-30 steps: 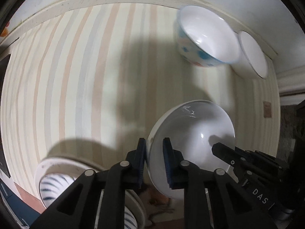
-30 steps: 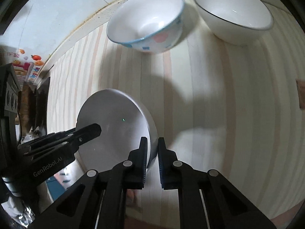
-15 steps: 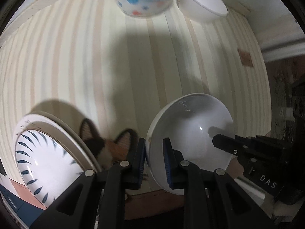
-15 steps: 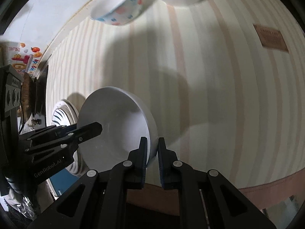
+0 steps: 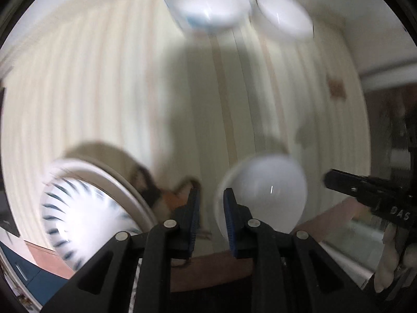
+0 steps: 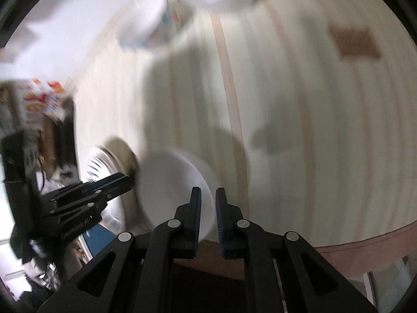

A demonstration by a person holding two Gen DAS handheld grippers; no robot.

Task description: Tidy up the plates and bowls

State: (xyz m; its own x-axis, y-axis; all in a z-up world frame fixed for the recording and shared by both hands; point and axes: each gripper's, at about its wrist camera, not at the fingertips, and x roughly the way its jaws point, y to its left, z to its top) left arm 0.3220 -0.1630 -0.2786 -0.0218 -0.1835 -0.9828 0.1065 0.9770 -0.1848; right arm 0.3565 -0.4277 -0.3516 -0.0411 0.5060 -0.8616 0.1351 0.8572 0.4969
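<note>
My right gripper (image 6: 208, 210) is shut on the rim of a plain white plate (image 6: 174, 190) held tilted above the table's near edge. The same white plate shows in the left wrist view (image 5: 263, 195), to the right of my left gripper (image 5: 211, 214), whose jaws now stand slightly apart with the plate's rim just inside the right pad. A stack of plates with blue dashes (image 5: 83, 214) lies at the near left, also visible in the right wrist view (image 6: 104, 161). Both views are motion-blurred.
A bowl with coloured dots (image 5: 208, 10) and a plain white bowl (image 5: 284, 15) stand at the far edge of the striped tablecloth (image 5: 104, 91). A cat picture (image 5: 161, 190) shows beside the plate stack. A brown patch (image 6: 354, 41) lies right.
My left gripper's jaws have parted from the white plate's rim and it has drawn left. The right gripper still holds the plate, which has moved toward the table's near edge.
</note>
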